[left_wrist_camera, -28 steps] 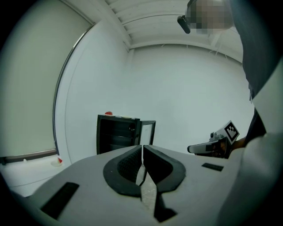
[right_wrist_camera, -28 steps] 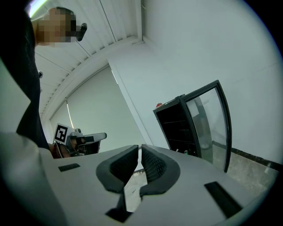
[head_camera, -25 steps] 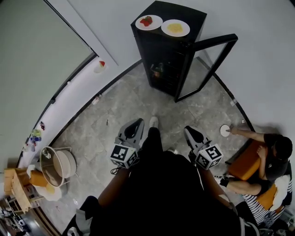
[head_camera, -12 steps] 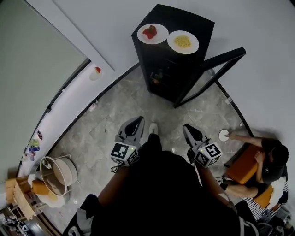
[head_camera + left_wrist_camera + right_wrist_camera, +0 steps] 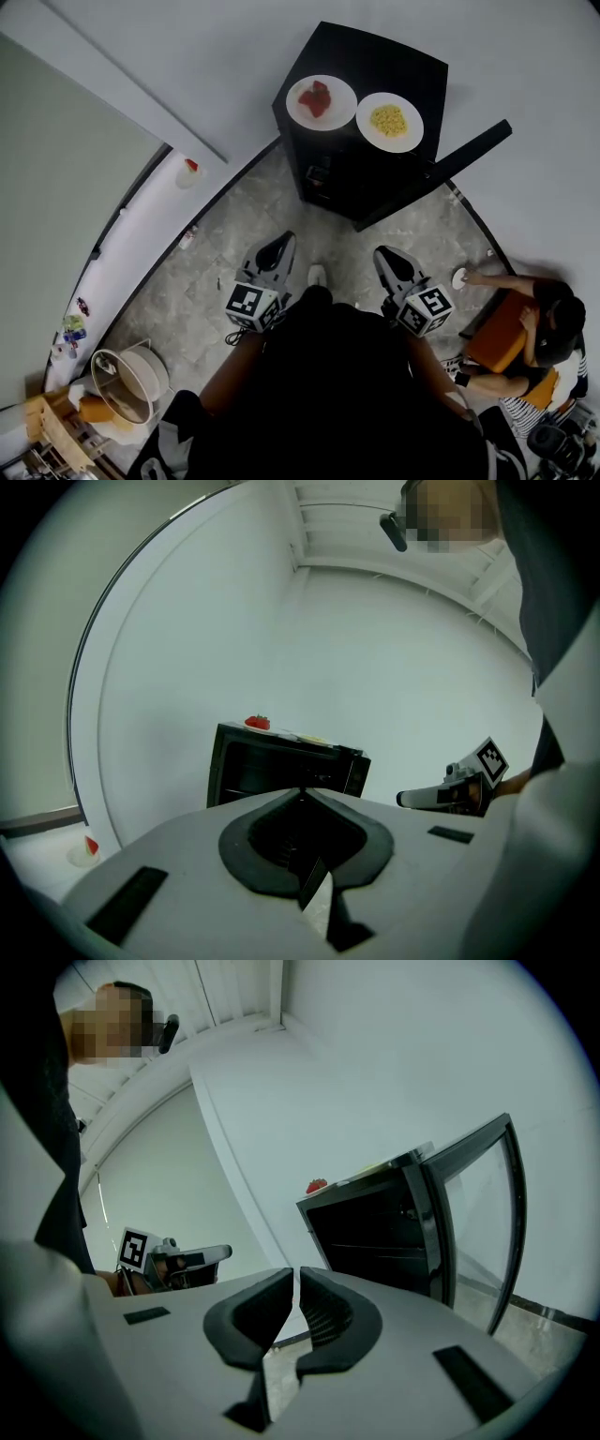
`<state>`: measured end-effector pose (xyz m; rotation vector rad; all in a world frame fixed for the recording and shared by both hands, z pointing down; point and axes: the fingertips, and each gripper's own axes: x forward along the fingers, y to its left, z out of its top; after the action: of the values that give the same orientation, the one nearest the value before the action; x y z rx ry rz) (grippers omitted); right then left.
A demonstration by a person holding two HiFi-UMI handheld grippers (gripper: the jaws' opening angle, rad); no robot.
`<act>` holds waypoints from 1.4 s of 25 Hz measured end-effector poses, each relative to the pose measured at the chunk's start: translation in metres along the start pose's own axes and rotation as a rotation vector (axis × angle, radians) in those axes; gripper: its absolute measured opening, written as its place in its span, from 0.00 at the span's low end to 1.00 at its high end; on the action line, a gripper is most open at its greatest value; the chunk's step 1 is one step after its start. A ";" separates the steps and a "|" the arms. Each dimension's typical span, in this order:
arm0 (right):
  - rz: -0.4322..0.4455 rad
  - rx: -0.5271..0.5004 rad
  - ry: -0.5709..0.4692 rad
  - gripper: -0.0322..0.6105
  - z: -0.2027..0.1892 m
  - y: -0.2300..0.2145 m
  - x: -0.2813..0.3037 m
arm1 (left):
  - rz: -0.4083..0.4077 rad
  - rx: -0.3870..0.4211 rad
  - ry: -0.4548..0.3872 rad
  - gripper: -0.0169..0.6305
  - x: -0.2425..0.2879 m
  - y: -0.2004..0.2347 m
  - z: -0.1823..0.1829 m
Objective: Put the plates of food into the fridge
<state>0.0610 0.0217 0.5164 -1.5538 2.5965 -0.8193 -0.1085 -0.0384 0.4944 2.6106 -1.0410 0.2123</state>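
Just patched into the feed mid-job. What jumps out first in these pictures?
The black fridge straight ahead stands out, its glass door swung open to the right. Two white plates sit on its top: the plate of red food on the left and the plate of yellow food on the right. Nearer, the left hand-held gripper and right hand-held gripper point toward it, both shut and empty.

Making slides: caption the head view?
Left gripper and right gripper, both empty, face the open fridge topped by two food plates.
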 end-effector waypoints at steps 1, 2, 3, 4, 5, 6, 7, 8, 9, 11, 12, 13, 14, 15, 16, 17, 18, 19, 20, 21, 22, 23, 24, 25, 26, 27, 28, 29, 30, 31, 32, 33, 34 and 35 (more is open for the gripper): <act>-0.009 -0.013 0.008 0.11 0.002 -0.001 0.007 | -0.011 -0.002 -0.002 0.07 0.005 0.006 0.004; -0.019 -0.028 0.014 0.11 0.005 -0.002 0.012 | -0.024 -0.001 -0.005 0.07 0.009 0.011 0.007; -0.029 -0.038 0.017 0.11 0.008 -0.004 0.017 | -0.035 0.000 -0.006 0.07 0.014 0.016 0.009; -0.038 -0.039 0.015 0.11 0.012 -0.006 0.022 | -0.042 -0.001 -0.006 0.07 0.019 0.021 0.011; -0.045 -0.033 0.012 0.11 0.015 -0.009 0.025 | -0.046 -0.006 -0.004 0.07 0.024 0.025 0.012; -0.049 -0.024 0.008 0.11 0.019 -0.012 0.029 | -0.049 -0.013 -0.001 0.07 0.029 0.027 0.014; -0.053 -0.014 0.004 0.11 0.022 -0.015 0.032 | -0.054 -0.021 0.001 0.07 0.033 0.028 0.016; -0.057 -0.002 -0.001 0.11 0.027 -0.018 0.035 | -0.060 -0.027 0.003 0.07 0.038 0.028 0.018; -0.063 0.013 -0.006 0.11 0.031 -0.021 0.038 | -0.067 -0.031 0.006 0.07 0.042 0.028 0.019; -0.085 0.047 -0.017 0.11 0.040 -0.030 0.046 | -0.073 -0.035 0.011 0.07 0.050 0.029 0.018; -0.092 0.065 -0.023 0.11 0.045 -0.034 0.050 | -0.070 -0.041 0.013 0.07 0.053 0.029 0.018; -0.093 0.082 -0.030 0.11 0.050 -0.037 0.054 | -0.066 -0.050 0.013 0.07 0.055 0.029 0.019; -0.089 0.097 -0.040 0.11 0.056 -0.040 0.057 | -0.062 -0.058 0.013 0.07 0.057 0.029 0.020; -0.084 0.110 -0.052 0.11 0.062 -0.043 0.061 | -0.060 -0.063 0.012 0.07 0.058 0.028 0.021; -0.079 0.122 -0.063 0.11 0.069 -0.045 0.064 | -0.061 -0.063 0.012 0.07 0.059 0.027 0.022; -0.074 0.136 -0.074 0.11 0.074 -0.048 0.068 | -0.064 -0.061 0.013 0.07 0.061 0.026 0.022; -0.070 0.153 -0.083 0.11 0.079 -0.050 0.071 | -0.068 -0.058 0.016 0.07 0.062 0.026 0.022; -0.069 0.170 -0.091 0.11 0.083 -0.053 0.074 | -0.069 -0.058 0.020 0.07 0.064 0.026 0.021; -0.071 0.187 -0.101 0.11 0.088 -0.056 0.077 | -0.070 -0.059 0.024 0.07 0.065 0.027 0.020; -0.074 0.204 -0.112 0.11 0.092 -0.060 0.079 | -0.070 -0.061 0.025 0.07 0.067 0.027 0.019; -0.076 0.221 -0.123 0.11 0.096 -0.064 0.081 | -0.071 -0.063 0.025 0.07 0.069 0.027 0.019; -0.078 0.236 -0.135 0.11 0.100 -0.067 0.082 | -0.072 -0.063 0.024 0.07 0.072 0.027 0.020; -0.079 0.251 -0.148 0.12 0.103 -0.070 0.084 | -0.073 -0.063 0.025 0.07 0.073 0.026 0.020; -0.079 0.265 -0.159 0.13 0.106 -0.073 0.085 | -0.074 -0.061 0.024 0.07 0.075 0.026 0.020; -0.078 0.279 -0.170 0.16 0.108 -0.075 0.087 | -0.075 -0.058 0.024 0.07 0.076 0.026 0.020; -0.075 0.295 -0.178 0.17 0.111 -0.076 0.089 | -0.075 -0.057 0.024 0.07 0.077 0.026 0.020; -0.072 0.310 -0.186 0.18 0.112 -0.078 0.090 | -0.074 -0.057 0.025 0.07 0.078 0.026 0.020; -0.071 0.327 -0.193 0.18 0.114 -0.081 0.092 | -0.073 -0.058 0.026 0.07 0.079 0.026 0.020; -0.070 0.347 -0.203 0.18 0.116 -0.083 0.094 | -0.073 -0.059 0.028 0.07 0.081 0.027 0.019; -0.069 0.369 -0.214 0.18 0.117 -0.086 0.096 | -0.075 -0.060 0.031 0.07 0.083 0.027 0.019; -0.068 0.390 -0.224 0.19 0.119 -0.088 0.099 | -0.077 -0.060 0.032 0.07 0.085 0.027 0.019; -0.068 0.405 -0.231 0.20 0.120 -0.089 0.101 | -0.079 -0.059 0.031 0.07 0.087 0.028 0.020; -0.071 0.410 -0.232 0.20 0.121 -0.091 0.102 | -0.080 -0.060 0.031 0.07 0.089 0.028 0.021; -0.077 0.405 -0.230 0.21 0.122 -0.092 0.104 | -0.081 -0.061 0.031 0.07 0.091 0.028 0.021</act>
<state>0.1157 -0.1507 0.4776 -1.5267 2.0648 -1.0247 -0.0615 -0.1237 0.5043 2.5798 -0.9144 0.1984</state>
